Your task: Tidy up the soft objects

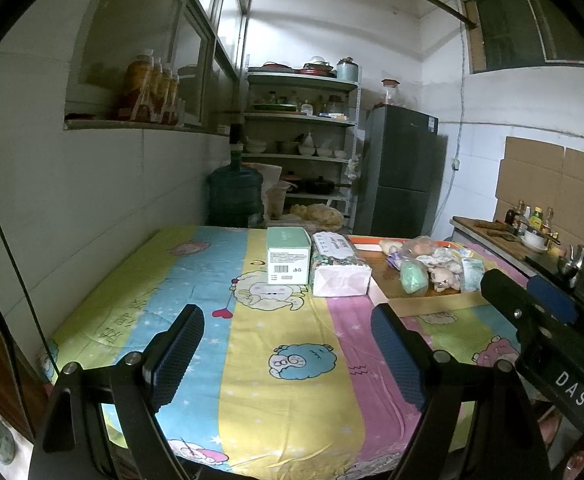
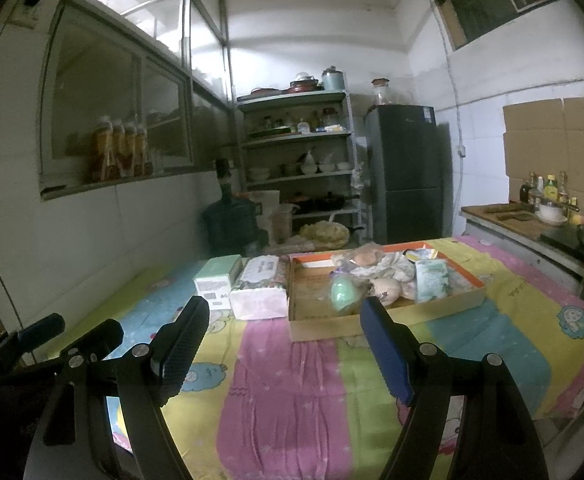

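A shallow cardboard tray (image 2: 443, 307) (image 1: 431, 305) with an orange rim sits on the cartoon-print cloth (image 2: 288, 392) (image 1: 292, 360). In it lies a heap of soft things: a green pouch (image 2: 341, 294) (image 1: 413, 278), a pale plush toy (image 2: 389, 289) (image 1: 445, 274) and a tissue pack (image 2: 431, 280) (image 1: 472, 274). Left of the tray stand a pink tissue pack (image 2: 258, 294) (image 1: 339, 274) and a green-and-white box (image 2: 216, 285) (image 1: 288, 258). My left gripper (image 1: 286, 356) and my right gripper (image 2: 284, 346) hover open over the cloth, nothing between their fingers. The right gripper also shows at the right edge of the left wrist view.
A wall runs along the table's left side. Behind the table are a water jug (image 2: 232, 218), a shelf of dishes (image 2: 299, 160) and a dark fridge (image 2: 407, 172). At the right is a counter (image 2: 531, 220) with bottles and a bowl.
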Motion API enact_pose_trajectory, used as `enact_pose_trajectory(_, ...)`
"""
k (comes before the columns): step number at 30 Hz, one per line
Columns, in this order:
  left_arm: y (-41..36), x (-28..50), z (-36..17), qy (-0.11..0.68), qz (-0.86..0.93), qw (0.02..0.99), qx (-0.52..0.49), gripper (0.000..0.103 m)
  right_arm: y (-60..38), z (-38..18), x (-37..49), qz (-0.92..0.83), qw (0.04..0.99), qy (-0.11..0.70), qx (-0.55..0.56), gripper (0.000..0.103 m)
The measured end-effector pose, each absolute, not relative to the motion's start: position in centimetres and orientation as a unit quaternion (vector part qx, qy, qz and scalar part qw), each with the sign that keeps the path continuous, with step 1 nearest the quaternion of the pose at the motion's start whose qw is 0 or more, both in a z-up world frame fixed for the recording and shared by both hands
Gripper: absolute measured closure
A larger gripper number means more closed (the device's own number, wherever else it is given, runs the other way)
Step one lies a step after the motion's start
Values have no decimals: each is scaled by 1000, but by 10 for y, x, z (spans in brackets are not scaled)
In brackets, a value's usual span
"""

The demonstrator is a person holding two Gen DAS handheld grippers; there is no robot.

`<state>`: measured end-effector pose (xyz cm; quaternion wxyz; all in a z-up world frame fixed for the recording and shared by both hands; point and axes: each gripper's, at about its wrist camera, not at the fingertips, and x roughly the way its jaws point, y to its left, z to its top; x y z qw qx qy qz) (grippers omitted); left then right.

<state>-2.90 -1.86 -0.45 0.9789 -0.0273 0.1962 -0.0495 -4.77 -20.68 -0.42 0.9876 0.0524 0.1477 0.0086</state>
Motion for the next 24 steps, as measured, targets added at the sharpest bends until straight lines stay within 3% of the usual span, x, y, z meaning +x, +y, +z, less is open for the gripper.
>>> enact_pose_trajectory(24,-19,-29,-4,195,-47,979,-27,18,-204,-6,-48,13,988,148,45,24)
